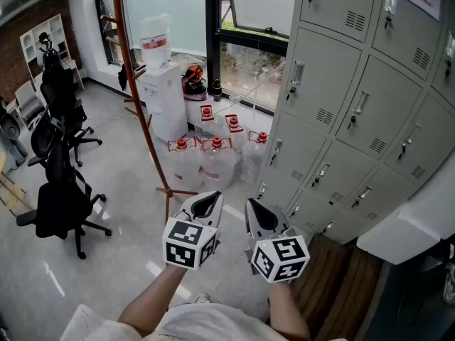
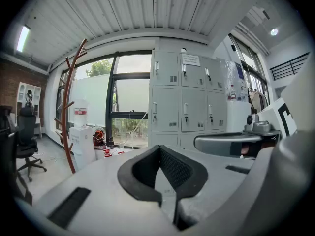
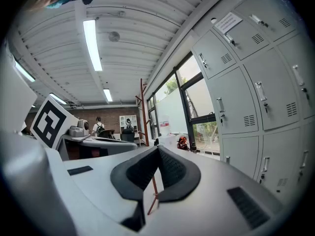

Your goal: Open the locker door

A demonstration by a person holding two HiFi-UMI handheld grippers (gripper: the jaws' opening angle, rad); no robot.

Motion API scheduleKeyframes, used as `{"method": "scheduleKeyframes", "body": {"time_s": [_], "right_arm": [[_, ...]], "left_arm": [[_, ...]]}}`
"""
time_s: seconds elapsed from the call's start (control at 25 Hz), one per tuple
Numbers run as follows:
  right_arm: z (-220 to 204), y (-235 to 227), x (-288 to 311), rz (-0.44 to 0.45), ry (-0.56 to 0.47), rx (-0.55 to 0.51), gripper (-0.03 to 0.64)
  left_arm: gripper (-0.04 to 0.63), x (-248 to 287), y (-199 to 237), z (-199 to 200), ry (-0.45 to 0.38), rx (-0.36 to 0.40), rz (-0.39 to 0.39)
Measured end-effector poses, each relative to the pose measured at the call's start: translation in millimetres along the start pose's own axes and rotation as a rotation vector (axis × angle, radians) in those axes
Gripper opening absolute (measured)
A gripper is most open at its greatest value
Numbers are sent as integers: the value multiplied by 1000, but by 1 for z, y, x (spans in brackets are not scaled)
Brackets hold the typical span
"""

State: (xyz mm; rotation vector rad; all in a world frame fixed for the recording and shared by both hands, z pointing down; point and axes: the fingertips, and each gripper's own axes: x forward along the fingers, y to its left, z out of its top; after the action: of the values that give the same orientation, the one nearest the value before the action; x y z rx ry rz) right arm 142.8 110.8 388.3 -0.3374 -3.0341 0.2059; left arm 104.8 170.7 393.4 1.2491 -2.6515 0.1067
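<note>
A bank of grey lockers fills the right of the head view. All the doors I can see are closed, each with a small vertical handle. Both grippers are held low in front of me, well short of the lockers and touching nothing. My left gripper is shut with nothing between its pads. My right gripper is beside it, also shut and empty. The left gripper view looks over the closed left gripper at the lockers straight ahead. In the right gripper view the lockers stand to the right of the right gripper.
A red-brown coat rack stands left of the lockers, with a white water dispenser and several water jugs by the window. Black office chairs are at the far left. A white block juts out at the lower right.
</note>
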Motion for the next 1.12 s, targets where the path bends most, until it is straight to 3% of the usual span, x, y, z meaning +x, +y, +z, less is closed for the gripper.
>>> {"method": "scheduleKeyframes", "body": {"time_s": [0.56,0.88,1.12], "right_arm": [[-1,-33,-29,19,-6,13,-2],[-8,-68,-47,-15,-3,34,-2],[-9,-97,-32,-40,4,30,-2]], "left_arm": [[6,17,-42,3,-3,-7,15],[6,44,-70,1,10,-1,-19],[6,77,-67,1,15,-7,-44]]}}
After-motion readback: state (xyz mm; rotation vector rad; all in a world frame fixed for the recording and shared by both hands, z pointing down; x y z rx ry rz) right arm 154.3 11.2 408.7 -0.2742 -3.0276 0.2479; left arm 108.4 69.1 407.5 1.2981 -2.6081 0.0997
